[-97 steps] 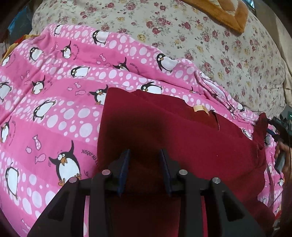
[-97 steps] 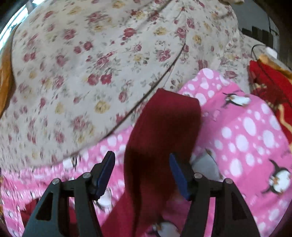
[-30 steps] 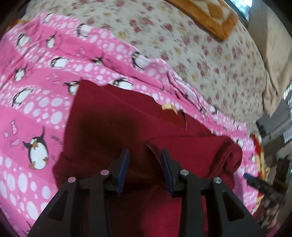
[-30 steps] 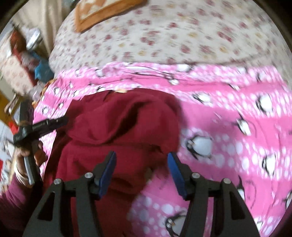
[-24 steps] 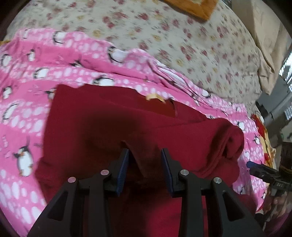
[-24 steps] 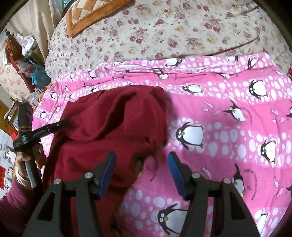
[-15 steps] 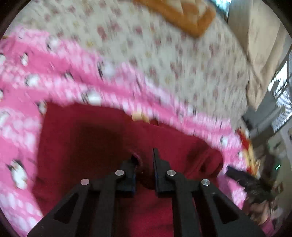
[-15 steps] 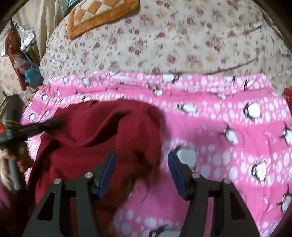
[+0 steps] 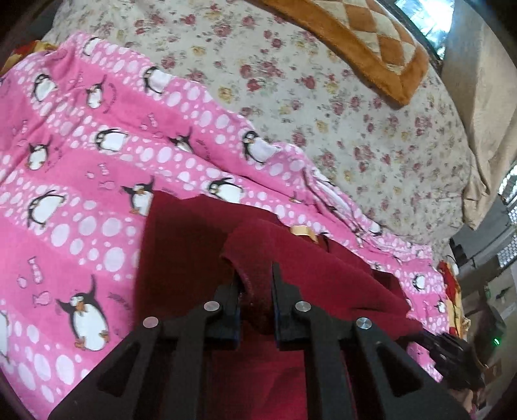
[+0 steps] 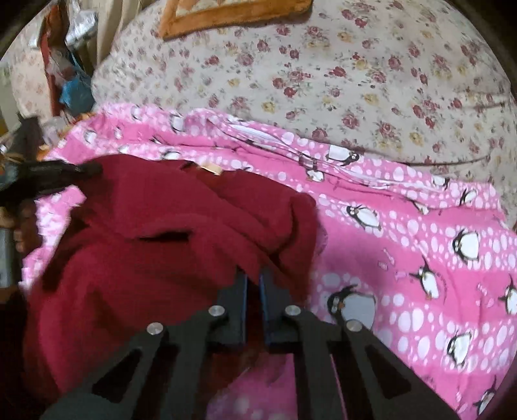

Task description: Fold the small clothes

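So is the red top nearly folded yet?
Not yet. One side of the red top is already flopped over the middle, but it lies bunched on the pink blanket. Right now both grippers pinch it: the left gripper holds a raised fold, the right gripper grips an edge. The top looks lumpy, so smoothing and more folds are likely left.

Dim, warm indoor light in both views, with daylight entering through the window (image 9: 420, 19) at the top right of the left wrist view and a dark shadow pooled on the red garment (image 9: 181, 252) ahead of the left tool (image 9: 255, 284). Strong fisheye bending and black vignette at every corner. Motion blur smearing the left edge of the right wrist view, around the clutter (image 10: 64, 64); penguin blanket (image 10: 420, 252) soft, grainy.
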A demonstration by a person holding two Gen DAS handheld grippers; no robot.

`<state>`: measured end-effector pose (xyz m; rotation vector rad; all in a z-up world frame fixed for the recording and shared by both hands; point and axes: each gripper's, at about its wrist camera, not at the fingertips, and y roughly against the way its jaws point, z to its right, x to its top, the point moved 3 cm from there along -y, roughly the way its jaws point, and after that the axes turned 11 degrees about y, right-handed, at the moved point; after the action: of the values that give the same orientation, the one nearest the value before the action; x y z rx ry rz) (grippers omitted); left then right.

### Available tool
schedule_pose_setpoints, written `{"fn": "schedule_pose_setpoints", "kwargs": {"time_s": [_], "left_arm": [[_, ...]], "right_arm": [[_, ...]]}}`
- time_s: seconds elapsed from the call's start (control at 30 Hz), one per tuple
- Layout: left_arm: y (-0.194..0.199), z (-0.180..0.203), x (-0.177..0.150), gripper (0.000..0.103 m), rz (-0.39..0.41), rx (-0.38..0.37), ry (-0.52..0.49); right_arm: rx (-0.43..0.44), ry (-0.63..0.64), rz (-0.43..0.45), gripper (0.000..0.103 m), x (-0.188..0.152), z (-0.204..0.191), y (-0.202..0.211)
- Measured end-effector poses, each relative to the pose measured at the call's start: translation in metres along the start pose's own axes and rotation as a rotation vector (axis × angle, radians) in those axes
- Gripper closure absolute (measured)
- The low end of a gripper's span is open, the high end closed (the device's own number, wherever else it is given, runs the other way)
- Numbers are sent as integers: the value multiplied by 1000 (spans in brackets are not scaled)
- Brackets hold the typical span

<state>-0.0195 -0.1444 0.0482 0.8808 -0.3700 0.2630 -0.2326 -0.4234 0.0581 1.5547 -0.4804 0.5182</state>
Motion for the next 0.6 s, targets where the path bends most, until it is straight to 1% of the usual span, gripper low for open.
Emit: {"fn": "schedule_pose_setpoints", "kwargs": {"time_s": [0.07,0.1,0.17,0.2,0.23,0.27,0.3,0.33,0.37,0.43,0.47,0.53,0.6], "left_arm": [[3,-8,4,103,2,5,37],[4,-12,4,103,1,8,51],[5,-16,3,103,-8,19,60],[5,-16,1,103,-11,27,56],[5,-16,-1,103,-11,44,44],[6,-16,-3,103,-5,69,27],[7,-16,-4,103,-1,82,15],[9,-15,-4,103,8,82,10],[10,-15,-2,103,13,77,12],[12,-15,0,103,22,61,17],[13,-14,1,103,30,60,16],[15,-14,1,103,46,57,8],[17,-12,2,103,57,41,6]], "right_arm": [[20,4,12,96,-11,-6,13],[42,2,-7,96,-19,-10,13],[63,31,-85,95,-37,-20,2],[60,50,-97,95,-41,-23,1],[63,59,-94,91,-42,-23,3],[86,32,-84,84,-39,-19,8],[119,-12,-74,80,-35,-12,11],[161,-78,-53,68,-29,-2,16],[184,-159,-7,58,-24,12,22],[163,-277,63,52,-16,35,25],[143,-329,69,52,-12,47,20],[134,-392,44,52,-7,60,0],[153,-434,-11,49,-4,67,-30]]}}
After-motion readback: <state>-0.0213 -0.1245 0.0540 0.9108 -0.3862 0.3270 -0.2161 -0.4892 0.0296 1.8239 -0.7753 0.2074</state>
